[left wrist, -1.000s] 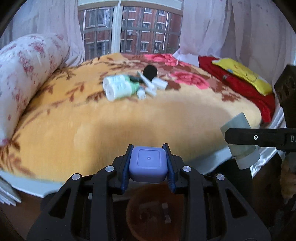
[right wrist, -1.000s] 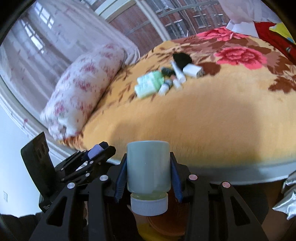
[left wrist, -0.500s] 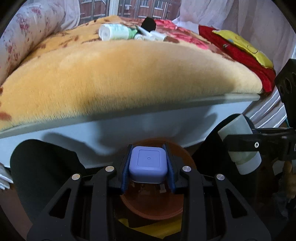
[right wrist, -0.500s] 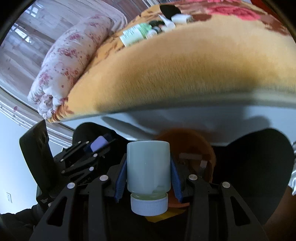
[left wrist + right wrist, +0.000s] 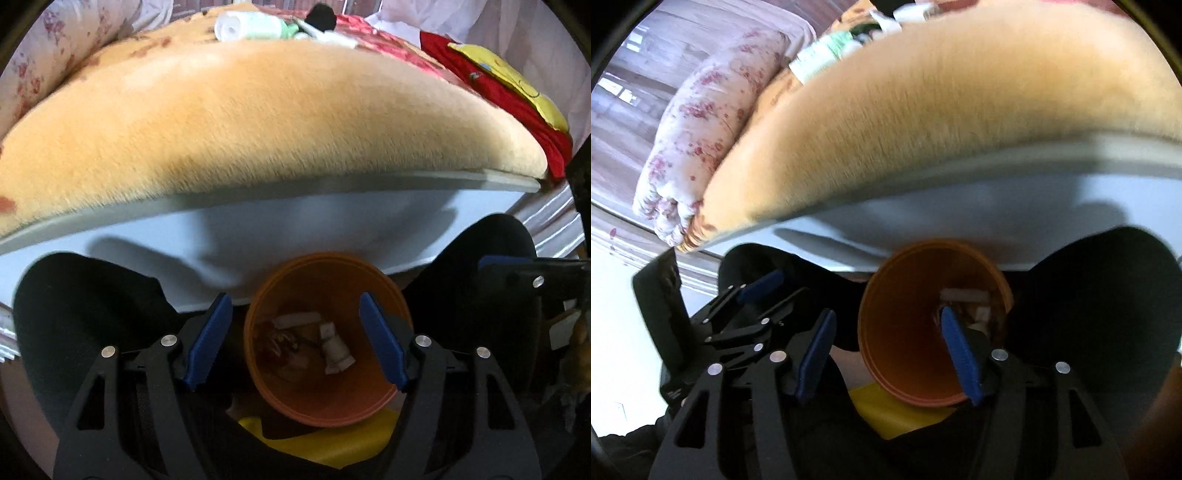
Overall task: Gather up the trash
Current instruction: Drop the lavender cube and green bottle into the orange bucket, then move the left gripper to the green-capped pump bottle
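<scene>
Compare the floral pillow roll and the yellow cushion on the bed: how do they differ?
The pillow roll is pale with pink flowers; the yellow cushion is plain bright yellow. The pillow roll is a thick roll at the bed's left edge; the yellow cushion lies flat on red cloth at the right. Both are soft bedding.

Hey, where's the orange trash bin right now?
The orange bin sits on the floor below the bed edge, showing in both wrist views between each gripper's open fingers, beside a yellow item.

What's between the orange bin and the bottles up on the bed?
Bare yellow blanket, then the pale bed side dropping to the bin; nothing else between it and the bottles. Clearest in the left wrist view.
</scene>
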Motion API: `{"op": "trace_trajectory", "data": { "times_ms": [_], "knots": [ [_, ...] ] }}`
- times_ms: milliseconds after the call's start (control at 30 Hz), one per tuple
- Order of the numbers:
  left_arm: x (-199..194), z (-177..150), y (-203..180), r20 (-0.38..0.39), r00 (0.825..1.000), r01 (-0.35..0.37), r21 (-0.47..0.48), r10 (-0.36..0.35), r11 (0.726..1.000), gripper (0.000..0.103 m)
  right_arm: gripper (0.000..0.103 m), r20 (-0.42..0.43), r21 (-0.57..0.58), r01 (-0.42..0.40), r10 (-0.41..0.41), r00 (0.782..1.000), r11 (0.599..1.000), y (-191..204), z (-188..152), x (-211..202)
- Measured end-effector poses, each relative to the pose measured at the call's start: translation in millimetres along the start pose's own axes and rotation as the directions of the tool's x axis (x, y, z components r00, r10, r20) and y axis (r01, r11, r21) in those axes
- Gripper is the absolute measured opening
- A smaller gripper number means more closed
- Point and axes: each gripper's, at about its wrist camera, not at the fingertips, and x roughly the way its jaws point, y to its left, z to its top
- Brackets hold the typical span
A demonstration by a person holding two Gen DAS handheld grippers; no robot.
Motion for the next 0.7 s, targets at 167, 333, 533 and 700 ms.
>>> {"op": "trace_trajectory", "data": {
  "times_ms": [167,333,533,700],
  "knots": [
    [-36.3,26.2,2.3,0.114,0.993,-0.002,0.025,0.0,1.0,0.07,0.06,0.078,-0.069,0.001,0.004,0.997,0.998,11.3,14.1,-36.4],
    [-57.8,82.0,14.0,0.229,0.973,-0.029,0.006,0.027,1.0,0.08,0.06,0.165,-0.083,-0.012,0.026,0.986,0.997,11.9,40.9,-60.5],
    [-23.8,174.6,13.7,0.226,0.972,-0.096,0.117,0.067,0.989,0.081,0.06,0.193,-0.056,-0.053,0.063,0.979,0.997,5.5,62.2,-62.9],
    [20.0,221.2,16.4,0.141,0.989,-0.085,0.228,0.053,0.97,0.081,0.06,0.181,-0.026,-0.06,0.064,0.981,0.998,-1.5,64.4,-53.0]
  ]
}}
